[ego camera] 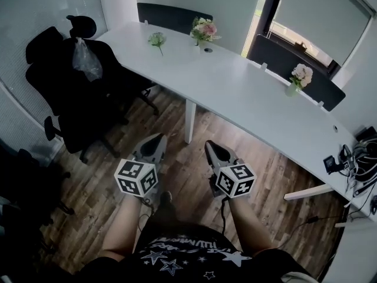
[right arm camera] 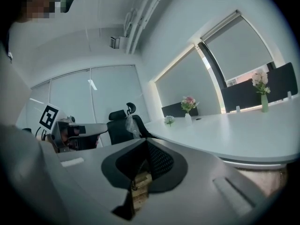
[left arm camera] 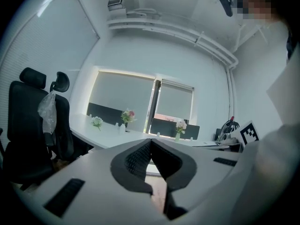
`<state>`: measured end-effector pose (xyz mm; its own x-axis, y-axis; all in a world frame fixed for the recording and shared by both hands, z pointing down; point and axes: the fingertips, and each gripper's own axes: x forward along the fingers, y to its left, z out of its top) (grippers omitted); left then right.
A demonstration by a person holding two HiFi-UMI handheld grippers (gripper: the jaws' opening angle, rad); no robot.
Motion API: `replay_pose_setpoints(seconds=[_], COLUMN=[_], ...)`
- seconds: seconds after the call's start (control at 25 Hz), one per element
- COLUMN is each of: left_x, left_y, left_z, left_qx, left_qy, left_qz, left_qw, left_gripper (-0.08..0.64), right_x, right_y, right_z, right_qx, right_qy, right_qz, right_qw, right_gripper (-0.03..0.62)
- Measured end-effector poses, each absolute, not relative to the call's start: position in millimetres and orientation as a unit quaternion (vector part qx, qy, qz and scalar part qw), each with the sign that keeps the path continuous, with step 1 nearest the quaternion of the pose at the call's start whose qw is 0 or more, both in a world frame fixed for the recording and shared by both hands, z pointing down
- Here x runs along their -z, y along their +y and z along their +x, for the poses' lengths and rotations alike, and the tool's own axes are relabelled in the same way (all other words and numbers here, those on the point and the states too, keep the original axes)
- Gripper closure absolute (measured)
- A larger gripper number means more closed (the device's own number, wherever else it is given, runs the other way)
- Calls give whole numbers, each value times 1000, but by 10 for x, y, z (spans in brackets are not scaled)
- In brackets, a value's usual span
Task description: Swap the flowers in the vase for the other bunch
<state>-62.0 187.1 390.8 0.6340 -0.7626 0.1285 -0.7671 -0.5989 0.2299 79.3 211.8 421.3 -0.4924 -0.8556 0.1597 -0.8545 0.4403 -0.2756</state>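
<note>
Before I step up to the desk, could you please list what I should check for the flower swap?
1. Left gripper shut and empty: ok.
2. Right gripper shut and empty: ok.
3. Pink bunch standing in its vase: ok.
4. Loose white bunch lying on the desk, apart from that vase: ok.
5. Flowers within reach: not ok, the desk lies well ahead.

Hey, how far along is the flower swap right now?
Done: nothing yet; the pink bunch sits in its vase and the loose bunch lies on the desk beside it. In hand: nothing; the left gripper and right gripper are shut, empty, short of the desk. Left: the whole swap.
</note>
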Motion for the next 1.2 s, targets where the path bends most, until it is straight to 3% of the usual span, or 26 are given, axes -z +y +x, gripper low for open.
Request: replay_pose_setpoints(seconds=[0.76,1.2], left_x=[-4121,-4308], left_y=[-42,-555], left_z=[-1040,-1003], left_qx=[-17,-28], left_qy=[-384,-352], left_qz=[906,917], left_qw=[175,188], left_gripper=[552,552], right_x=[-4272,-4455], right_y=[363,-45], right_z=[530,585], right_qx=[192,205], right_qy=[795,771], right_qz=[-575,-603], right_qw=[14,22], right_gripper=[589,589])
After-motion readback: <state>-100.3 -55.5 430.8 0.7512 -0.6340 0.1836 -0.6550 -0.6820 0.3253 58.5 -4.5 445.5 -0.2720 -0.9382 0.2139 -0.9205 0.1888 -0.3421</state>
